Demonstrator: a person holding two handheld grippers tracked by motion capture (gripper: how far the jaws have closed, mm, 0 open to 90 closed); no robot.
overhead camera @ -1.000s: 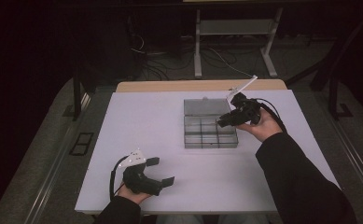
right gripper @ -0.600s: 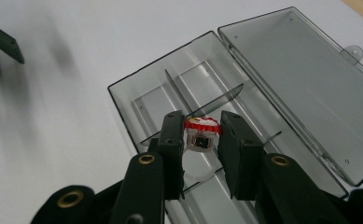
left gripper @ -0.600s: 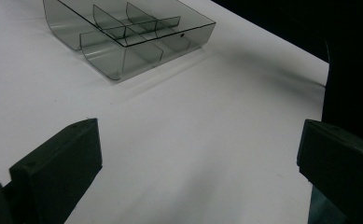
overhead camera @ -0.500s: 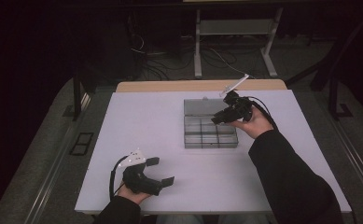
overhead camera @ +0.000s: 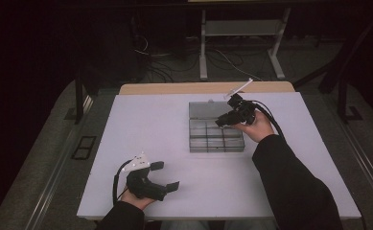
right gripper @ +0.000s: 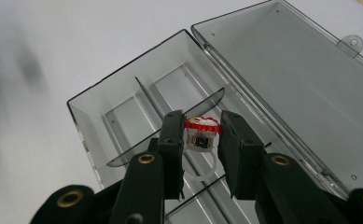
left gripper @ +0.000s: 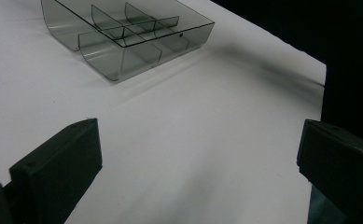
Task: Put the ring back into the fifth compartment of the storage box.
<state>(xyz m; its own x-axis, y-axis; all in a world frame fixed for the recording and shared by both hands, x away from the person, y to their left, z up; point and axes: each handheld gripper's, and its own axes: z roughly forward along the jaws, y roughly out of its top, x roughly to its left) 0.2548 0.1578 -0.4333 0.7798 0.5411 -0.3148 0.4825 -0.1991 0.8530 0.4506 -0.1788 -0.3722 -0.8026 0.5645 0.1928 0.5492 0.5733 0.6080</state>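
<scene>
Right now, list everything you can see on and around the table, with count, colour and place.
Table: one, white, centre.
Divided box: one, smoky clear, lid open, table's far right half.
Toy ring: one, red and white top on a clear band, above the box, between the right jaws.
Cables: several, on the floor beyond the table.
Left hand-held gripper: black, open, near left edge.
Right hand-held gripper: black, shut on the ring.

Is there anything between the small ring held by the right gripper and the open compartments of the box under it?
Nothing visible blocks it. The right gripper holds the ring above the open box; the lid lies flat aside. A curved divider stands just behind the ring.
</scene>
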